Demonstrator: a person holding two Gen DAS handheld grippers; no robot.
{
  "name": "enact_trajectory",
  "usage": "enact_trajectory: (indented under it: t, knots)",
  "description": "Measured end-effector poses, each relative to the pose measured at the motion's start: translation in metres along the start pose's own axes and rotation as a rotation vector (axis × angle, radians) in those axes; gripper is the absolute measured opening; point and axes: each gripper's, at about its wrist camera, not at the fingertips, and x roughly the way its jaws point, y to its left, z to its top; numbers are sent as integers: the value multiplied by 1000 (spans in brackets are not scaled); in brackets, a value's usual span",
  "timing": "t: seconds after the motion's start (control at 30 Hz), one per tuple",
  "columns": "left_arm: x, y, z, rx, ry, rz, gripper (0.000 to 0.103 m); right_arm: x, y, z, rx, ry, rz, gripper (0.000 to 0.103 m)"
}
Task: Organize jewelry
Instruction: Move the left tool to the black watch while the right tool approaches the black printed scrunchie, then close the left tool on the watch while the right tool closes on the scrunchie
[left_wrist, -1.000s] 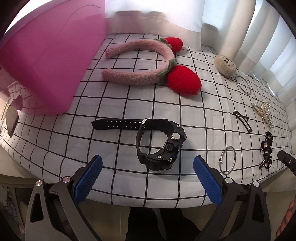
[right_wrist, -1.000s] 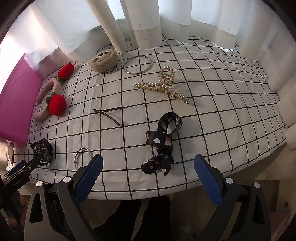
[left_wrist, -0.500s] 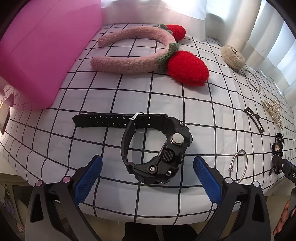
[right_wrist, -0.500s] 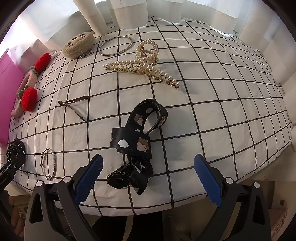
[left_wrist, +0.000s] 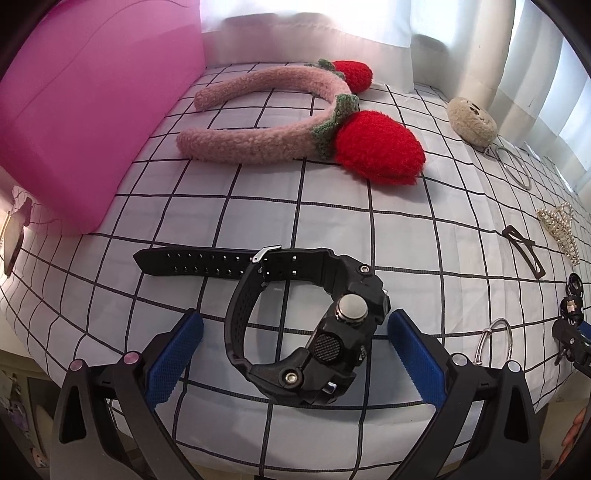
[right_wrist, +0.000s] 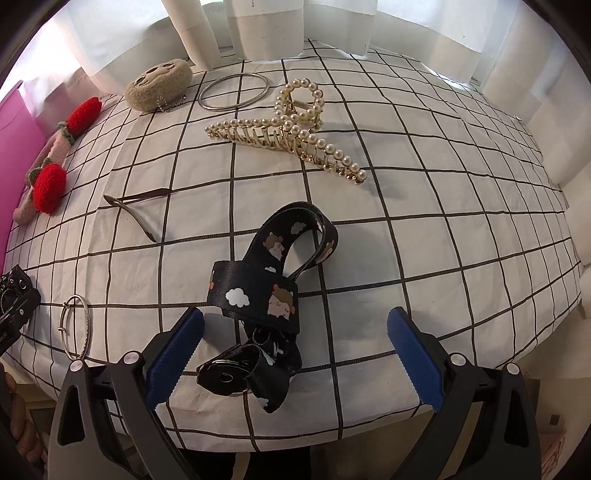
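Note:
A black wristwatch (left_wrist: 314, 325) lies on the checked cloth, its case between the open fingers of my left gripper (left_wrist: 295, 347). A black patterned strap with a metal ring (right_wrist: 266, 295) lies between the open fingers of my right gripper (right_wrist: 295, 347). A pink box (left_wrist: 85, 122) stands at the far left. Neither gripper holds anything.
On the cloth lie a pink headband with red strawberries (left_wrist: 295, 136), a plush keychain (right_wrist: 159, 88), a large silver bangle (right_wrist: 232, 90), a pearl claw clip (right_wrist: 291, 129), a thin black hair clip (right_wrist: 136, 206) and a small silver bracelet (right_wrist: 75, 325). White curtains hang behind.
Both grippers have moved forward and lower toward the table. The watch now sits between the left fingers and the strap between the right fingers. Both stay open.

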Motion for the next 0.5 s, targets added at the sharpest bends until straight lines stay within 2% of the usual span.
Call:
enact_trajectory:
  t: [0.1, 0.23, 0.37, 0.47, 0.5]
  knots:
    - [-1, -1, -5, 12, -51, -3, 98, -1, 1, -3, -13, -26, 6, 94]
    - [-2, 0, -5, 13, -43, -6, 98, -1, 3, -7, -38, -68, 14, 94]
    - [-1, 0, 1, 13, -12, -9, 96, -2, 2, -2, -44, -37, 25, 94]
    - [-4, -3, 3, 23, -6, -16, 84, 0, 1, 1, -56, -21, 35, 92]
    - [-5, -4, 5, 29, -8, -20, 74, -2, 1, 1, -55, -26, 34, 84]
